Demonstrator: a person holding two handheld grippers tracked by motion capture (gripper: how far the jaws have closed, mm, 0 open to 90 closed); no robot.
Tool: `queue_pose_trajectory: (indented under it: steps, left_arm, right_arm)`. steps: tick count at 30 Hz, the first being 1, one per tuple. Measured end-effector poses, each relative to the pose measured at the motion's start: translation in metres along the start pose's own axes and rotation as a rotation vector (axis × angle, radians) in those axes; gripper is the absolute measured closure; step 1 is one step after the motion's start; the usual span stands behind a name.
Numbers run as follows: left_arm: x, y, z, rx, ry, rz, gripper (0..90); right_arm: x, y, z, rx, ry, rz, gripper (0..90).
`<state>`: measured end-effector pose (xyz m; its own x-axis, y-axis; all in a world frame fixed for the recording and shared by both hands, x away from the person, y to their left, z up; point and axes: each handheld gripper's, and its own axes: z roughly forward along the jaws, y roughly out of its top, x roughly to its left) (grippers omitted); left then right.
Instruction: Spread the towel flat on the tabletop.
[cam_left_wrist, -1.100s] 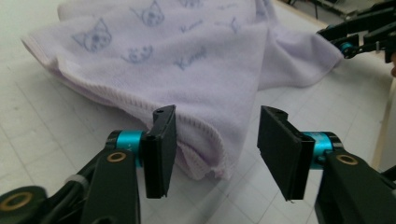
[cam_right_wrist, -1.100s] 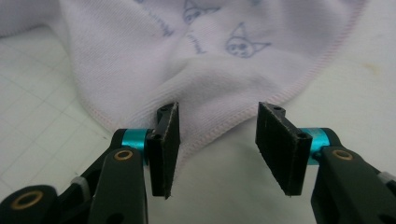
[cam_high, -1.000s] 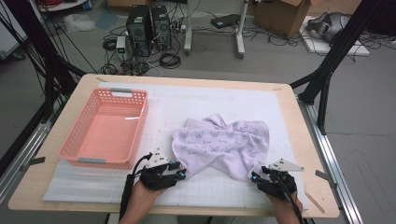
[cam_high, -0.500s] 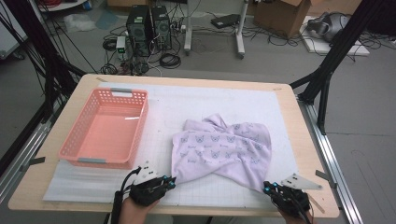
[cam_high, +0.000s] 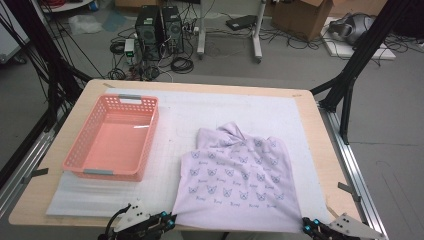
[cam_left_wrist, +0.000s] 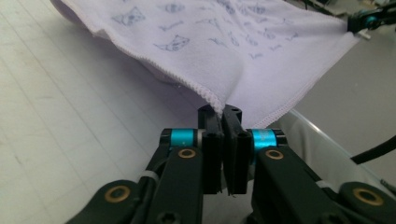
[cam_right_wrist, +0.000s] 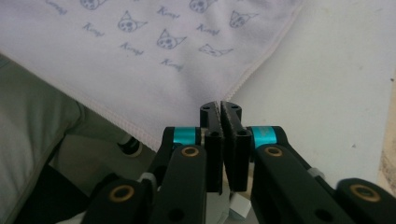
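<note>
Towel (cam_left_wrist: 261, 51) corner between left gripper (cam_left_wrist: 223, 112) jaws

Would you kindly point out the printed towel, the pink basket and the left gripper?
printed towel (cam_high: 235, 177): high view, middle of the cloth.
pink basket (cam_high: 75, 162): high view, left rim.
left gripper (cam_left_wrist: 223, 114): left gripper view, between its fingertips.

Both grippers sit at the near edge of the table (cam_high: 210, 87), well apart. The left gripper (cam_high: 167, 220) is at that edge's left part, its jaws pinched on a corner of the towel (cam_high: 240, 175). The right gripper (cam_high: 306, 226) is toward the right end, jaws clamped on the towel's other near corner.
</note>
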<state>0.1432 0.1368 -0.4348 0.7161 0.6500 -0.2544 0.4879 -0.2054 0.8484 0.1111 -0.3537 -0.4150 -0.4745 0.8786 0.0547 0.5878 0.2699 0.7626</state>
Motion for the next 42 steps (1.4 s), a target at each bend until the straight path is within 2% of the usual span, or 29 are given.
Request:
queue_pose_trajectory:
  steps: [1,2,3,4,6,7,10,12,14,16,17,18,19,20,21,23,25,26,27,28,29,30,33,35,37,38,39,40,42]
  left_arm:
    - [0.001,-0.001,0.003,0.004,0.04,0.0,74.6]
    - [0.003,-0.001,0.005,0.004,0.067,0.005,61.4]
    - [0.003,-0.001,0.005,0.004,0.067,0.005,55.6]
    - [0.008,0.001,0.009,-0.019,0.105,-0.008,52.5]
    - [0.014,0.004,0.013,-0.044,0.126,-0.023,49.7]
    - [0.014,0.004,0.013,-0.044,0.126,-0.023,47.7]
    - [0.025,0.011,0.03,-0.029,0.171,-0.045,43.7]
    - [0.028,0.012,0.041,-0.013,0.17,-0.059,43.6]
    - [0.028,0.012,0.053,0.027,0.155,-0.055,43.6]
    - [0.021,0.012,0.06,0.045,0.184,0.011,43.3]
    - [0.021,0.012,0.06,0.045,0.184,0.011,44.9]
    - [0.014,0.011,0.062,0.065,0.209,0.088,49.4]
    - [0.014,0.011,0.062,0.065,0.209,0.088,61.4]
    - [0.01,0.008,0.061,0.055,0.198,0.113,74.8]
    - [0.01,0.008,0.061,0.055,0.198,0.113,85.6]
    - [0.007,0.006,0.053,0.079,0.171,0.081,86.4]
    - [0.006,0.004,0.048,0.08,0.164,0.071,86.6]
    - [0.006,0.0,0.033,0.057,0.152,0.048,86.5]
    - [0.006,0.0,0.033,0.057,0.152,0.048,86.5]
    - [0.007,-0.004,0.018,0.032,0.142,0.017,86.6]
    - [0.007,-0.004,0.018,0.032,0.142,0.017,86.6]
    - [0.008,-0.007,0.008,0.026,0.132,0.01,86.6]
    - [0.007,-0.011,0.0,0.024,0.119,0.0,86.5]
    - [0.0,-0.02,-0.005,0.022,0.106,0.004,85.9]
    - [0.0,-0.022,-0.004,0.021,0.11,0.005,77.2]
    - [0.002,-0.022,0.001,0.007,0.114,-0.006,68.3]
    - [0.002,-0.022,0.001,0.007,0.114,-0.006,62.4]
    - [0.007,-0.017,0.007,-0.029,0.131,-0.015,56.5]
    - [0.014,-0.01,0.011,-0.04,0.144,-0.013,50.9]
  right_arm:
    - [0.0,-0.001,0.001,0.001,0.003,-0.006,85.3]
    - [0.0,-0.003,0.003,-0.01,0.007,-0.005,78.4]
    - [-0.001,-0.003,0.006,-0.019,0.007,-0.002,73.1]
    - [-0.002,-0.002,0.01,-0.031,-0.001,0.013,66.7]
    - [-0.004,0.002,0.017,-0.047,-0.022,0.028,62.5]
    - [-0.005,0.004,0.02,-0.048,-0.038,0.024,60.9]
    - [-0.009,0.013,0.034,-0.048,-0.062,0.036,58.1]
    - [-0.012,0.017,0.047,-0.022,-0.074,0.051,57.5]
    - [-0.014,0.017,0.058,0.006,-0.08,0.051,58.0]
    - [-0.014,0.015,0.066,0.042,-0.083,0.053,60.4]
    - [-0.014,0.015,0.066,0.033,-0.084,0.051,63.7]
    - [-0.014,0.015,0.065,0.036,-0.071,0.05,74.2]
    - [-0.014,0.015,0.065,0.036,-0.071,0.05,74.2]
    - [-0.012,0.014,0.064,0.041,-0.022,0.037,85.9]
    - [-0.01,0.014,0.063,0.045,-0.017,0.033,85.9]
    - [-0.01,0.012,0.059,0.057,0.021,0.033,86.9]
    - [-0.008,0.01,0.056,0.063,0.03,0.025,86.9]
    - [-0.005,0.005,0.046,0.063,0.051,0.027,86.9]
    - [-0.005,0.005,0.046,0.063,0.051,0.027,86.9]
    - [-0.002,0.001,0.036,0.051,0.069,0.033,86.9]
    - [-0.001,0.0,0.033,0.05,0.073,0.028,86.9]
    - [0.001,-0.002,0.029,0.054,0.08,0.027,86.9]
    - [0.007,-0.006,0.019,0.047,0.099,0.027,86.9]
    - [0.01,-0.009,0.014,0.056,0.11,0.031,86.9]
    - [0.013,-0.01,0.014,0.066,0.106,0.021,86.1]
    - [0.014,-0.008,0.016,0.055,0.081,0.017,78.4]
    - [0.013,-0.007,0.017,0.047,0.08,0.023,74.4]
    - [0.012,-0.003,0.018,0.027,0.072,0.029,70.7]
    - [0.011,0.004,0.021,0.002,0.057,0.029,68.3]
